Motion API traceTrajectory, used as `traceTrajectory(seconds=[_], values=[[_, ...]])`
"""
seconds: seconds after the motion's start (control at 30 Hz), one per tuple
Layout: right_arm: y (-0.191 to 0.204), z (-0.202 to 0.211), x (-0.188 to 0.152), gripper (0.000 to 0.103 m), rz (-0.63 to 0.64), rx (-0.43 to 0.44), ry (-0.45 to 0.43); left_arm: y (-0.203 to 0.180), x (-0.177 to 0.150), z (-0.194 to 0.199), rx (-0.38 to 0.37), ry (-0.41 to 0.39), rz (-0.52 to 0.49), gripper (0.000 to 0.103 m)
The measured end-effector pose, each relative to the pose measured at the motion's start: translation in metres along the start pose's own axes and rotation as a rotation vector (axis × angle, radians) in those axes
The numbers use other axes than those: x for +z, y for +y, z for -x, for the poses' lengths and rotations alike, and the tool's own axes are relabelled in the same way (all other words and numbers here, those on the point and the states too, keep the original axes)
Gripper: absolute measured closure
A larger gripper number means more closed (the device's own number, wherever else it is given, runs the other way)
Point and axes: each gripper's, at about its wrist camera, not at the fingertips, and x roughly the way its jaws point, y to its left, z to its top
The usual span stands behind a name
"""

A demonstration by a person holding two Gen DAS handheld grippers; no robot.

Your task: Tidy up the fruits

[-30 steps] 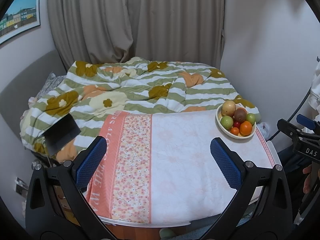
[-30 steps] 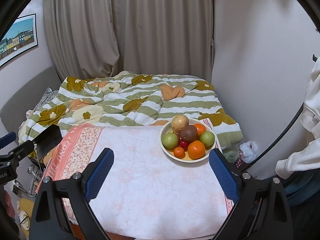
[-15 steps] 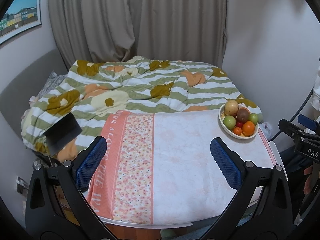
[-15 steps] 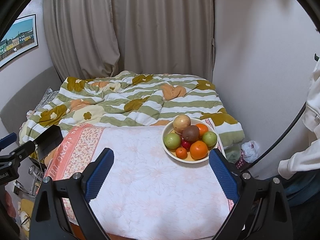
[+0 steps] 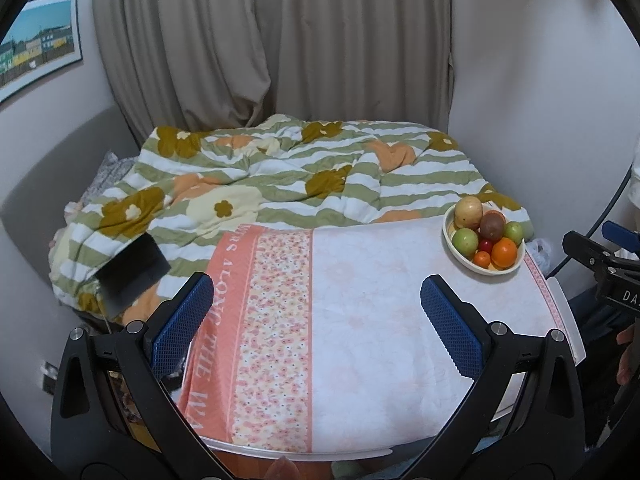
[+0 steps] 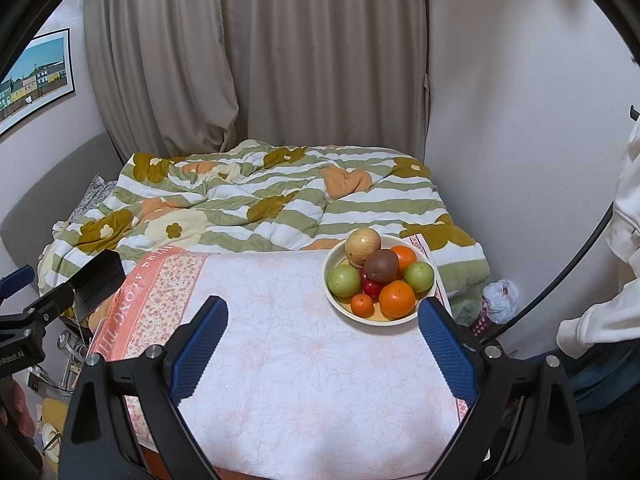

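A cream bowl of fruit stands at the far right of the cloth-covered table. It holds a yellow-red apple, a brown kiwi, two green fruits, a small red one and several oranges. The bowl also shows in the left wrist view. My right gripper is open and empty, hovering over the table just short of the bowl. My left gripper is open and empty over the table's middle left, well away from the bowl.
A bed with a striped floral duvet lies right behind the table. Curtains hang at the back. A dark box sits at the bed's left edge. A white wall is close on the right.
Both grippers have drifted slightly; the bowl sits a little lower and more to the right in both views. Both grippers stay open and empty.
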Motion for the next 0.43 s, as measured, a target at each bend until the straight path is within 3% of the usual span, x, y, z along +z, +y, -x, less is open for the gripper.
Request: traceTrajectory(seconds=[0.43], values=[[0.000,-0.004,-0.001,0.008,-0.002,0.001,0.006,-0.003,0.002,-0.011,-0.020,0.023,0.013,0.000]])
